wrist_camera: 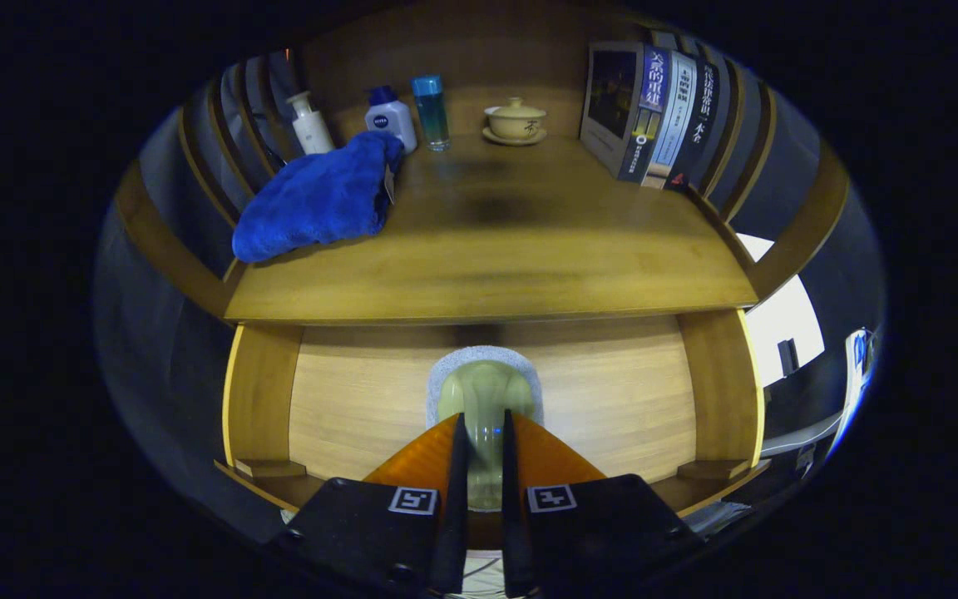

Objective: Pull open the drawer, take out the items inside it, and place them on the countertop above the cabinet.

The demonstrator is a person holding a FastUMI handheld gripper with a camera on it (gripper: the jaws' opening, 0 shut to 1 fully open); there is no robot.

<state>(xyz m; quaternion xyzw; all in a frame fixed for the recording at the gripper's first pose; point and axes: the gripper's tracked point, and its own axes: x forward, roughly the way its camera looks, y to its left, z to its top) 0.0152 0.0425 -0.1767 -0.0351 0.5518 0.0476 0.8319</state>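
Observation:
The wooden drawer [259,391] stands pulled open below the countertop [487,249], its pale floor showing. A pale green item with a grey rim [483,384] sits between my fingers over the drawer floor. My gripper [484,420] is shut on it, with both fingers pressing its sides. Whether the item rests on the drawer floor or hangs above it I cannot tell. On the left of the countertop lies a blue towel [313,200].
At the back of the countertop stand a white pump bottle [310,123], a white bottle with a blue cap [387,116], a blue-tinted bottle [430,112] and a lidded tea cup on a saucer [515,121]. Several books [654,112] lean at the back right.

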